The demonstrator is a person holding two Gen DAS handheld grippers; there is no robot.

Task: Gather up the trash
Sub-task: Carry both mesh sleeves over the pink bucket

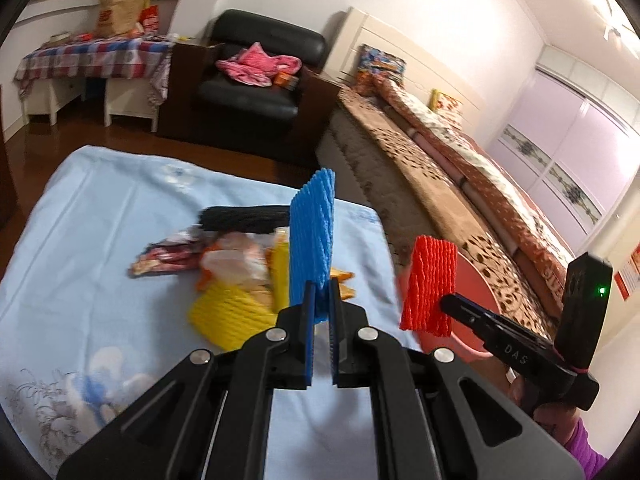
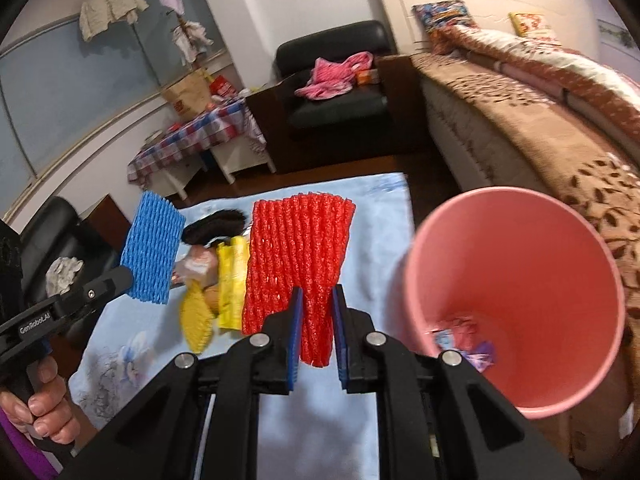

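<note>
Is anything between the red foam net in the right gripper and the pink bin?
Nothing visible. The right gripper is shut on the red foam net, and the pink bin stands open-mouthed just to its right beside the table, a few wrappers at its bottom. No object crosses the gap.

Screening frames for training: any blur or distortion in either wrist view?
Left wrist view: the trash pile on the blue cloth is smeared, the blue foam net stays sharp; fisheye bends the bed.
Right wrist view: the pink bin rim is soft, the red foam net crisp; dark vignette at corners.
</note>
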